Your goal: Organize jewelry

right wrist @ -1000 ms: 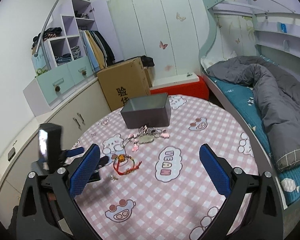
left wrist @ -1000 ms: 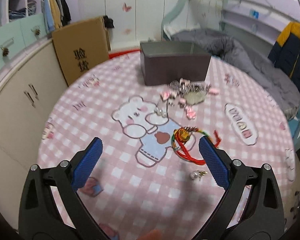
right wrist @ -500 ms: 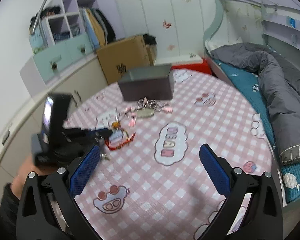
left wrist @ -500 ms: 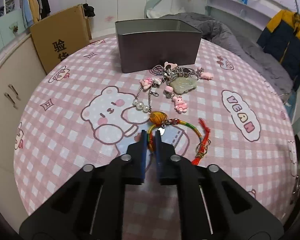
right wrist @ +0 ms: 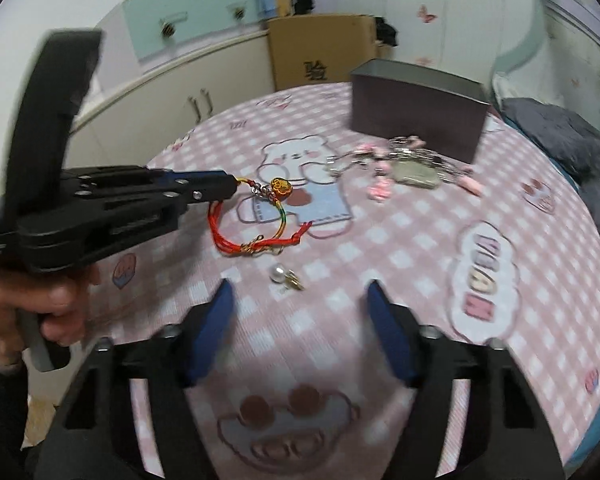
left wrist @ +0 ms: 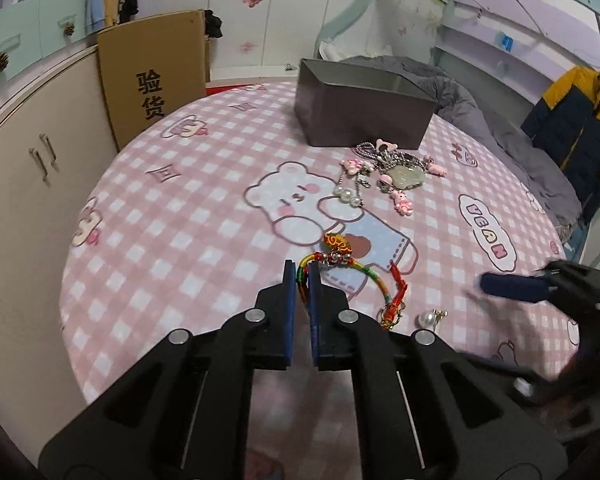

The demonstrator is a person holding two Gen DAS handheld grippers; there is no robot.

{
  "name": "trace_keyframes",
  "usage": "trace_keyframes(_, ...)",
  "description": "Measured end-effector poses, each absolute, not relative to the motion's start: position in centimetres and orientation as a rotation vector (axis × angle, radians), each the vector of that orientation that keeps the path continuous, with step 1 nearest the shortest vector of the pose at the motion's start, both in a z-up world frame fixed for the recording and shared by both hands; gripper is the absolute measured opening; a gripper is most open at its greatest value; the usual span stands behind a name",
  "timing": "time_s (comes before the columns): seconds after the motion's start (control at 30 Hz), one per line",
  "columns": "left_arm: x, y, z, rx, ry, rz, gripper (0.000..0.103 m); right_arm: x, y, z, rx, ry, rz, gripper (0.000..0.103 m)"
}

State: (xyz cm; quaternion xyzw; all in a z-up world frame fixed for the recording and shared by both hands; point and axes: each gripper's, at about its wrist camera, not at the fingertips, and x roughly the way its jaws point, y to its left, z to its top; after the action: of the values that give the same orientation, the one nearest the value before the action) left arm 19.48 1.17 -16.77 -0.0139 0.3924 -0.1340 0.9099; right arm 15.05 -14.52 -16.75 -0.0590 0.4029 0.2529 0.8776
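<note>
A red and rainbow cord bracelet (left wrist: pixel 364 272) (right wrist: pixel 260 240) with a gold charm (right wrist: pixel 281 187) lies on the pink checked tablecloth (left wrist: pixel 172 240). My left gripper (left wrist: pixel 302 276) (right wrist: pixel 232 188) is shut on its cord near the charm. A pearl earring (left wrist: pixel 428 319) (right wrist: pixel 278 273) lies just beyond the bracelet. My right gripper (right wrist: pixel 300 292) (left wrist: pixel 508 286) hovers low over it, jaws closing, with the pearl just ahead of the tips and untouched. An open grey box (left wrist: pixel 364 120) (right wrist: pixel 416 116) stands at the back of the table.
A tangle of chains, pink charms and a pale green pendant (left wrist: pixel 396 168) (right wrist: pixel 412 168) lies in front of the box. A hand (right wrist: pixel 40 320) holds the left gripper's handle. A cardboard carton (left wrist: pixel 152 80) and cabinets (left wrist: pixel 28 160) stand left; a bed with a grey duvet (left wrist: pixel 520 136) is on the right.
My left gripper went from wide open to shut on the bracelet cord and has shifted a little. My right gripper dropped towards the table by the pearl earring and its jaws have narrowed.
</note>
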Motion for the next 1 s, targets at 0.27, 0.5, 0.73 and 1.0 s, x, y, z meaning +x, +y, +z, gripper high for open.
trace_keyframes(0.27,17.3,2.8,-14.8,-0.089,0.752,-0.300,0.006,14.9,-13.6,-16.9,-0.154,0.846,0.582,0.012)
trace_keyframes(0.5,16.3,2.9,-12.6,-0.129,0.708,-0.351,0.006,14.5,-16.5,-14.6,-0.060,0.792,0.567,0.012)
trace_keyframes(0.73,16.1,2.6,-9.9,-0.105,0.657,-0.370,0.006,14.8,-19.5,-10.6,-0.024,0.717,0.539,0.012)
trace_keyframes(1.0,16.9,3.0,-14.6,-0.039,0.814,-0.268,0.007,14.6,-19.7,-11.8,0.002,0.741,0.552,0.012)
